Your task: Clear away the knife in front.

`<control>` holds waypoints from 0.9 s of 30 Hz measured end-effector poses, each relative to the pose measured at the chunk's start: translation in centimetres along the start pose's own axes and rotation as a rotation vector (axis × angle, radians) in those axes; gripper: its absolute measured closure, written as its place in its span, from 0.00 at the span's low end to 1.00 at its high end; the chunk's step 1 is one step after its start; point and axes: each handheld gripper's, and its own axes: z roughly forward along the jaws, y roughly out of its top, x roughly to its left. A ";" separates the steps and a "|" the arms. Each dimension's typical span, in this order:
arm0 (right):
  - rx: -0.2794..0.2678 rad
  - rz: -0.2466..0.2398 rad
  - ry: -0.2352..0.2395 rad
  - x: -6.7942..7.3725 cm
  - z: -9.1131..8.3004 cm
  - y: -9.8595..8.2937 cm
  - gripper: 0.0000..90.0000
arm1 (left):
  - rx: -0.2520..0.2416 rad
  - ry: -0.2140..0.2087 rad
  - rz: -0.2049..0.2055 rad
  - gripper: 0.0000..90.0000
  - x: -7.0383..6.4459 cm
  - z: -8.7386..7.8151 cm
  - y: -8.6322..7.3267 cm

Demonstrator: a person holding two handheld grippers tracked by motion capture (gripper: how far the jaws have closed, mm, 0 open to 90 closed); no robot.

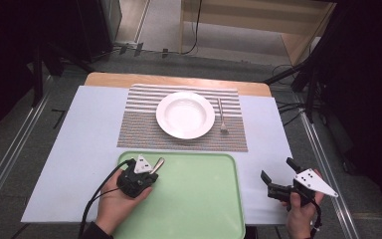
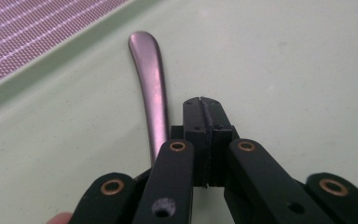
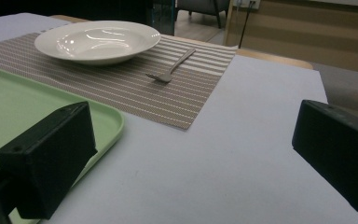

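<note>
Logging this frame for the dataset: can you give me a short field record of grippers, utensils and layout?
left gripper: jaws shut, over the green tray; whether they pinch the utensil is unclear
metal utensil handle: beside the shut jaws, pointing at the tray's rim
right gripper: open, holds nothing, over the table cover right of tray
white plate: on the striped placemat
fork: on placemat, right of plate

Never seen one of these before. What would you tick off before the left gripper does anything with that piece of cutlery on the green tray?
1. Left gripper shut: ok, jaws together.
2. Grip on the cutlery handle: cannot tell; the handle runs beside and under the jaws.
3. Which utensil it is: cannot tell, working end hidden.
4. Right gripper out of the way: ok, open, off the green tray.
5. Place setting: ok, plate centred on the placemat, fork to its right.
</note>
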 end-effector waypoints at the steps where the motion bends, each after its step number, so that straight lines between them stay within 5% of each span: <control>1: 0.000 0.000 0.000 0.0 0.0 0.0 0.00 | 0.001 0.008 -0.002 0.99 0.2 0.0 0.0; 13: 0.019 0.000 -0.002 0.1 0.3 -0.2 0.00 | 0.007 0.039 -0.032 0.99 2.5 -1.3 -1.2; 27: 0.030 -0.002 -0.006 0.2 0.6 -0.4 0.00 | -0.045 0.024 -0.124 0.99 5.0 -3.3 -4.0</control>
